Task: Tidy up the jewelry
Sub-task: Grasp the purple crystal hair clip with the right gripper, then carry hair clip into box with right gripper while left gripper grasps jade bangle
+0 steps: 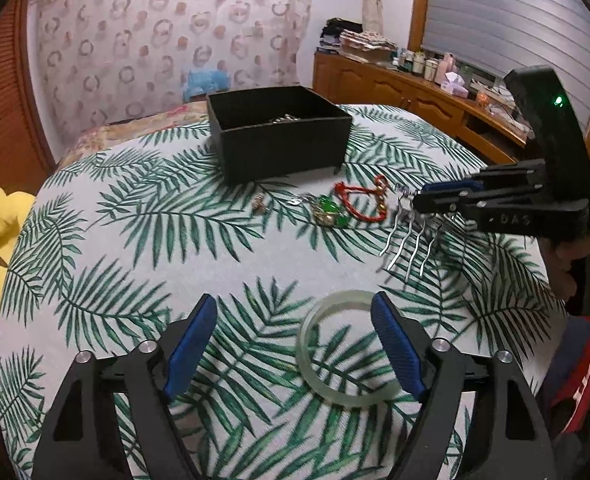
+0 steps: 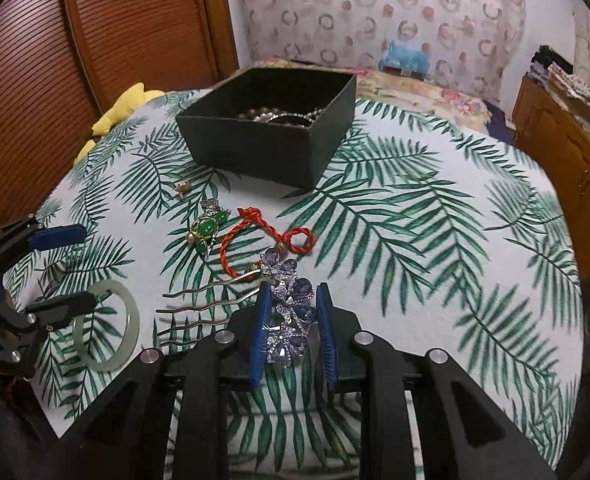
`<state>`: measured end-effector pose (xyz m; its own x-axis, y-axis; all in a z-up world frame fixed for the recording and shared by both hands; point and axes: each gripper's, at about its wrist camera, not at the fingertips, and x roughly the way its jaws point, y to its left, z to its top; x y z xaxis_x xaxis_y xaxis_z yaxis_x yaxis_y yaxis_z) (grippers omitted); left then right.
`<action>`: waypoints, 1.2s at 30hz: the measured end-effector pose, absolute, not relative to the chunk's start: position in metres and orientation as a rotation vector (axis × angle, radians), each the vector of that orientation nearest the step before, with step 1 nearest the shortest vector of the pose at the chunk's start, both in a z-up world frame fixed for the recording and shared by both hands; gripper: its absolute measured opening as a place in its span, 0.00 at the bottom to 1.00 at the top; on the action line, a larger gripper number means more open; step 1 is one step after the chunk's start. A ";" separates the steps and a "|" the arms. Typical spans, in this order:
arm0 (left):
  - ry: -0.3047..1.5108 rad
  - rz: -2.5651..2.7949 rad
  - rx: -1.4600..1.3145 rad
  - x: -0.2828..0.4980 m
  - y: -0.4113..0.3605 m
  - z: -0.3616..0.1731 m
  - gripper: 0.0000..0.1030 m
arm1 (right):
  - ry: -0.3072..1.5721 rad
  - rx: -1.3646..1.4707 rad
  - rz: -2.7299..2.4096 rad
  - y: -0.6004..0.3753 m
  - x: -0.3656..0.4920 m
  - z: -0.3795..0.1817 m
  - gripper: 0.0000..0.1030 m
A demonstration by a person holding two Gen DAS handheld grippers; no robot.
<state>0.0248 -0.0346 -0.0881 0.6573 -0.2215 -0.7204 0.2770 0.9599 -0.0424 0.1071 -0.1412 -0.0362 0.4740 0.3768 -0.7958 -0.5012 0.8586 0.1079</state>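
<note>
Right wrist view: the right gripper has its jaws around the jewelled head of the hair comb, the blue pads at either side, seemingly clamped on it. The left gripper is wide open, one pad at the rim of the pale bangle. The step looks like lifting the comb. Next it must clear the red cord bracelet and green brooch to reach the black box, which already holds beads.

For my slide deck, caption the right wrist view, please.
Right gripper closes around a purple jeweled hair comb near the black jewelry box.
</note>
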 end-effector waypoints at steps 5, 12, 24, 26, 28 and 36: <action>0.825 -0.319 0.085 0.021 -0.045 -0.092 0.76 | 0.901 -0.130 0.533 -0.151 0.096 -0.029 0.24; 0.857 -0.364 0.138 0.016 -0.062 -0.100 0.78 | 0.867 -0.152 0.503 -0.154 0.092 -0.023 0.24; 0.865 -0.362 0.169 0.017 -0.065 -0.104 0.67 | 0.862 -0.152 0.503 -0.154 0.091 -0.024 0.24; 0.857 -0.356 0.161 0.019 -0.062 -0.103 0.67 | 0.860 -0.152 0.506 -0.153 0.091 -0.023 0.24; 0.846 -0.344 0.148 0.021 -0.059 -0.099 0.67 | 0.856 -0.151 0.508 -0.152 0.091 -0.021 0.24; 0.788 -0.306 0.126 0.037 -0.043 -0.074 0.67 | 0.825 -0.151 0.508 -0.148 0.098 -0.009 0.24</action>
<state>0.0374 -0.0429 -0.0735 0.6635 -0.2236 -0.7139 0.3171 0.9484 -0.0023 0.0984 -0.1481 -0.0087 0.5671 0.3734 -0.7341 -0.4880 0.8704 0.0657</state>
